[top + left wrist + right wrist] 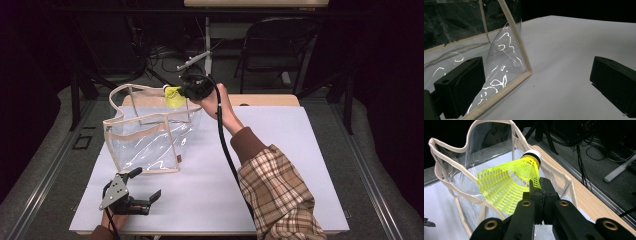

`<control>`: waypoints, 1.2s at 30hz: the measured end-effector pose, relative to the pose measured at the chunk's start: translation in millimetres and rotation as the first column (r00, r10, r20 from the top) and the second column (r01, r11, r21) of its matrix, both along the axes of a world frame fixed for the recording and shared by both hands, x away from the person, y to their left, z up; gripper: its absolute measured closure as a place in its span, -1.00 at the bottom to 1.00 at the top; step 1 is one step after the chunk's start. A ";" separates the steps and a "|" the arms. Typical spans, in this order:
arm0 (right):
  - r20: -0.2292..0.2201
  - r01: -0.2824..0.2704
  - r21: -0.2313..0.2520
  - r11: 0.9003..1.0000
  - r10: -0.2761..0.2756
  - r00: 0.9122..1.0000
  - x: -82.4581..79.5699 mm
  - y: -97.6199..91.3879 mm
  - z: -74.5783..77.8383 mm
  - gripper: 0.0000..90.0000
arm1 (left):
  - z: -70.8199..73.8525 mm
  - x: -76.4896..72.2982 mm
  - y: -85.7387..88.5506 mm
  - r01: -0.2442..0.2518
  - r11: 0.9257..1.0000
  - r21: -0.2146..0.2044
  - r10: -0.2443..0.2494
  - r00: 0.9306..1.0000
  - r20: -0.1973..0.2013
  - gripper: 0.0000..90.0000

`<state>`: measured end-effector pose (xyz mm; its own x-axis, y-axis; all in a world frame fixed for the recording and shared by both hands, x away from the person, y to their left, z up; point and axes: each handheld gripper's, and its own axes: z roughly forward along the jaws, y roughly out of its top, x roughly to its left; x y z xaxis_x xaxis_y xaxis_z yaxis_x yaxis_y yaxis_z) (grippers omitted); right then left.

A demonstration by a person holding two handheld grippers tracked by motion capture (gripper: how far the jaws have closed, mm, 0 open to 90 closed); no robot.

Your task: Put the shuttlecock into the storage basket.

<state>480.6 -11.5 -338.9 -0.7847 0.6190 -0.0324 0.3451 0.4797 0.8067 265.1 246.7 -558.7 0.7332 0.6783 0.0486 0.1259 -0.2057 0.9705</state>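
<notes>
A yellow shuttlecock [507,185] with a white cork tip hangs above the open mouth of a clear plastic bag [150,132] with beige trim. My right gripper [540,186] is shut on the edge of its yellow skirt; in the high view that gripper [186,91] is held over the bag's far right rim with the shuttlecock [173,96] at its tip. My left gripper [148,188] rests open on the white table near the front left. Between its jaws lies the bag's near bottom corner [527,72], untouched by the pads.
The bag stands on a white table sheet [280,165] with bare room to its right and front. A wooden strip [265,100] edges the far side. A folding chair [280,45] and cables stand on the dark floor beyond.
</notes>
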 end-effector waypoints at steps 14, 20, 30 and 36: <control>-0.046 -0.006 -0.060 0.998 0.003 0.999 2.6 5.6 -7.9 1.00 | 0.2 1.0 0.4 -0.003 1.000 -0.002 0.003 1.000 0.000 -1.00; -0.077 0.001 -0.077 0.997 -0.007 0.997 6.1 10.1 -14.3 1.00 | 0.3 -0.1 0.0 0.000 1.000 -0.001 0.000 1.000 0.000 -1.00; -0.092 0.010 -0.116 0.993 -0.021 0.996 8.2 25.7 -21.5 0.96 | 0.0 0.0 -0.3 0.004 1.000 0.002 -0.004 1.000 -0.003 -1.00; -0.080 0.019 -0.105 0.994 -0.028 0.996 8.4 28.9 -22.0 0.60 | 0.1 0.0 -0.3 0.007 1.000 0.003 -0.007 1.000 -0.002 -1.00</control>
